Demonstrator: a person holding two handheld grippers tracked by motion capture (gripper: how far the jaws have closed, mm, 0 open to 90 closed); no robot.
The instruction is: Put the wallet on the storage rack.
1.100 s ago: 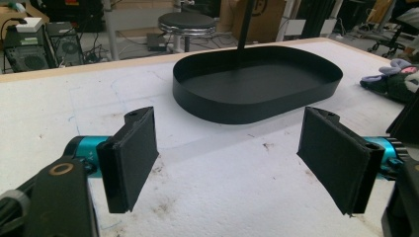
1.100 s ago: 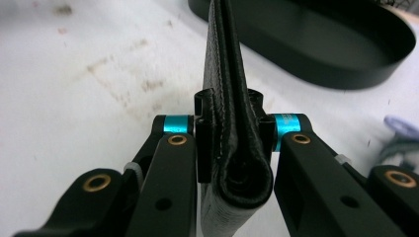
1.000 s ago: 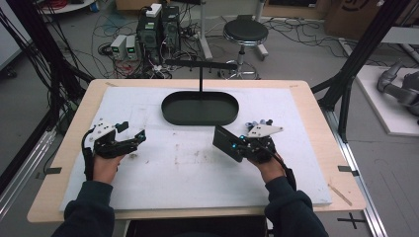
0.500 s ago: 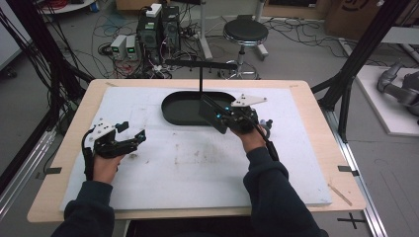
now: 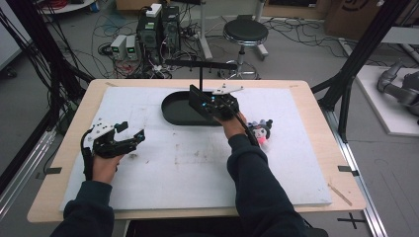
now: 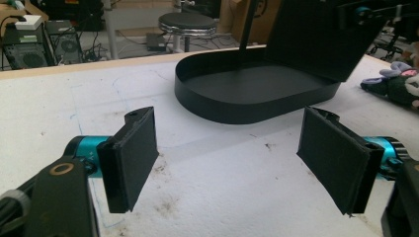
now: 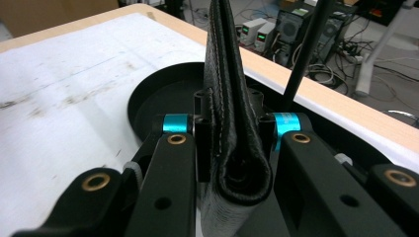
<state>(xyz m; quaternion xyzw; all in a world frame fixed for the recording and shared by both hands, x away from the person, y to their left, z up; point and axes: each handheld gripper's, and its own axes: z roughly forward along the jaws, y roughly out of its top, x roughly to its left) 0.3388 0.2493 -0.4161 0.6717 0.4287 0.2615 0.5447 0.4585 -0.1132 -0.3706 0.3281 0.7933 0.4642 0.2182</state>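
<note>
A folded black leather wallet point(image 7: 230, 98) stands on edge between the jaws of my right gripper point(image 7: 232, 133), which is shut on it. In the high view that gripper point(image 5: 211, 104) holds the wallet point(image 5: 197, 100) above the right half of an oval black tray point(image 5: 170, 106). The wallet point(image 6: 316, 39) also hangs over the tray point(image 6: 257, 94) in the left gripper view. My left gripper point(image 5: 131, 131) rests low over the white mat at the left, its jaws wide apart with nothing between them point(image 6: 227, 158).
A thin black post point(image 5: 200, 74) with a crossbar rises from the tray's far side, close behind the wallet. A small dark plush toy point(image 5: 259, 131) lies on the mat right of my right forearm. The white mat point(image 5: 197, 163) covers most of the wooden table.
My right gripper has carried the wallet forward and left, from above the mat to above the tray. The plush toy now shows beside the forearm. The left gripper has not moved.
</note>
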